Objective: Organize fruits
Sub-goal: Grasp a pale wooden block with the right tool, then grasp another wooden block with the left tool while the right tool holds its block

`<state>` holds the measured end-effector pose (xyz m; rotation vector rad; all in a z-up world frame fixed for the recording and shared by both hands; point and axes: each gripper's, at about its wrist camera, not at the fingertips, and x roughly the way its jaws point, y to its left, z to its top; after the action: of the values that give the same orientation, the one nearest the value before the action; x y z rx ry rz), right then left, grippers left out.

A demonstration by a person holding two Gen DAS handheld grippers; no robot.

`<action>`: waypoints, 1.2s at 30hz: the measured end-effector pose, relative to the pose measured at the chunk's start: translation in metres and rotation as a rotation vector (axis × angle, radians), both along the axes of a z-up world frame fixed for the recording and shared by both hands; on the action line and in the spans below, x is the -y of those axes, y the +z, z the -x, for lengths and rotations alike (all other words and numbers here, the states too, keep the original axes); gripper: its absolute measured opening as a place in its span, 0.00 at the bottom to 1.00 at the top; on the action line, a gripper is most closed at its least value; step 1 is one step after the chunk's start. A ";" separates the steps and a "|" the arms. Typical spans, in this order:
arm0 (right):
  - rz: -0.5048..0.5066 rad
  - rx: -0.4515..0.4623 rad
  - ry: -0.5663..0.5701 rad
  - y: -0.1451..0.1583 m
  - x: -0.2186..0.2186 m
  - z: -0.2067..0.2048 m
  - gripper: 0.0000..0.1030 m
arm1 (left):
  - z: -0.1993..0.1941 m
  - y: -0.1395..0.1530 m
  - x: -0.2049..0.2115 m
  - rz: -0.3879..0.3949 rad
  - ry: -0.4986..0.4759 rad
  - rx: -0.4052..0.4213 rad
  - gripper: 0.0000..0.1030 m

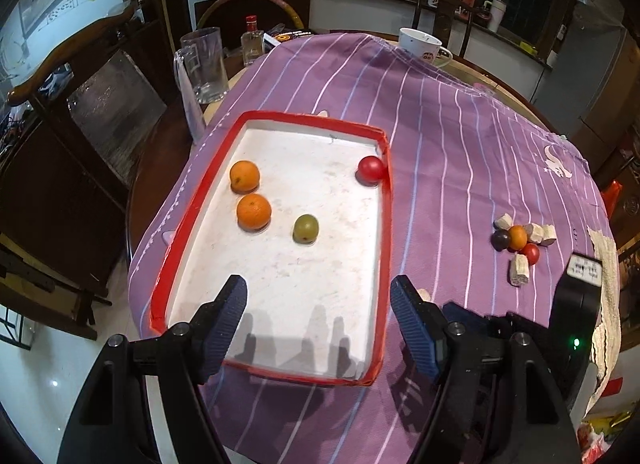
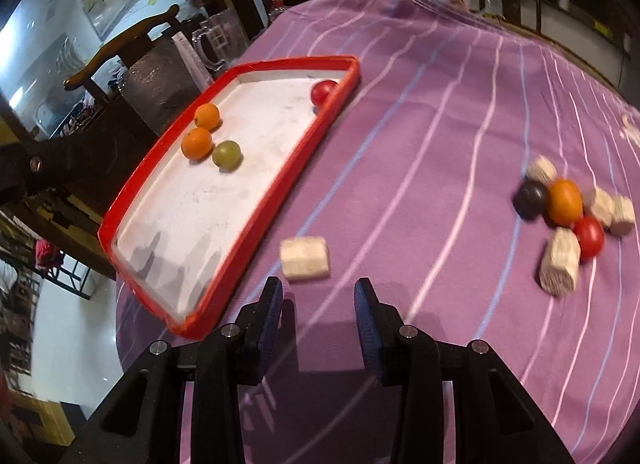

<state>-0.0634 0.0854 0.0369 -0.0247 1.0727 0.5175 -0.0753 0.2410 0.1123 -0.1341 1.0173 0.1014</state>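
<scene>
Both grippers, left gripper (image 1: 318, 304) over the red-rimmed tray (image 1: 386, 224) and right gripper (image 2: 319, 302) near a pale chunk (image 2: 305, 257), are spread, gripping nothing.

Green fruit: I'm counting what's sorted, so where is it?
The green fruit lies inside the red tray, mid-floor, just right of the nearer orange.

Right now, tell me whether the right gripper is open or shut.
Open. The right gripper holds nothing; its blue pads stand apart over the purple cloth.
</scene>
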 end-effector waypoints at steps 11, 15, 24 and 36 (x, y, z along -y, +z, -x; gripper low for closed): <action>-0.001 0.013 -0.009 -0.003 -0.006 -0.012 0.28 | -0.011 -0.009 0.001 0.022 -0.027 -0.018 0.71; 0.006 0.011 -0.107 0.005 0.037 -0.004 0.28 | -0.025 -0.021 0.025 0.072 -0.089 -0.037 0.71; 0.053 -0.006 -0.491 0.018 0.192 0.015 0.28 | -0.051 -0.053 0.126 0.174 -0.332 -0.111 0.71; 0.054 -0.042 -0.531 0.003 0.239 0.017 0.29 | -0.088 -0.078 0.212 0.170 -0.493 -0.089 0.60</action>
<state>-0.0802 -0.1534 0.0399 0.2197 1.0822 0.0099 0.0126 0.0293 0.0342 -0.0304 1.1212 -0.4323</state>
